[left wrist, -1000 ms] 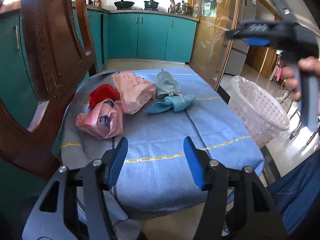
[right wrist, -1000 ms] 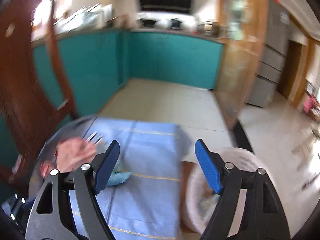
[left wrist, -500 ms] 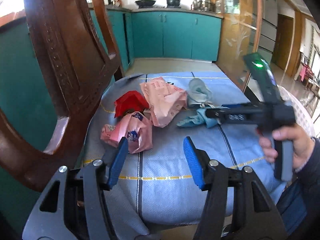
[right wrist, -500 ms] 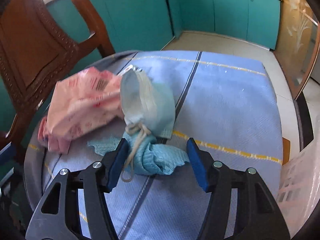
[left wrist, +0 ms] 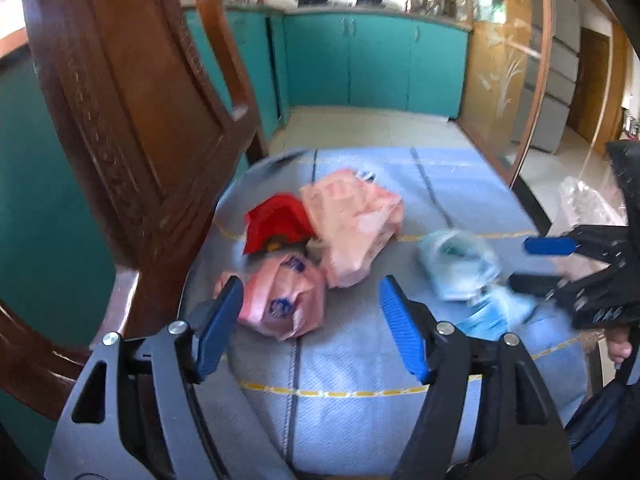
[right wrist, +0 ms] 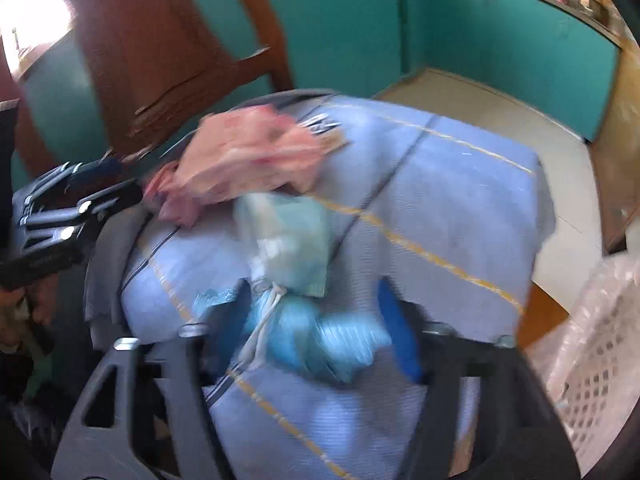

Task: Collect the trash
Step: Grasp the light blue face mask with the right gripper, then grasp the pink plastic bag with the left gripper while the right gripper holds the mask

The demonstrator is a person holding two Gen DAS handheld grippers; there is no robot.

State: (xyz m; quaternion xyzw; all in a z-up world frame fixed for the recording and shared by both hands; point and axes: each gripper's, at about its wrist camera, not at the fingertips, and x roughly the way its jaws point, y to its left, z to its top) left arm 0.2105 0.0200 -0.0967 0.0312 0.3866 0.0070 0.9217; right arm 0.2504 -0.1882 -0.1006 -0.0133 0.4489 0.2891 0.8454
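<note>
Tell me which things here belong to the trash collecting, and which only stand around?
Belong to the job:
- blue crumpled mask
- pale face mask
- pink wrappers
- pink bag
- red wrapper
- white basket

Only standing around:
- wooden chair
- blue cloth
- teal cabinets

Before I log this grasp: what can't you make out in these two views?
- Right wrist view: motion blur; whether the right gripper fingers touch the blue wad is unclear.
- Right wrist view: basket cut off by the edge.
- Left wrist view: the pink bag print is too blurred to read.
</note>
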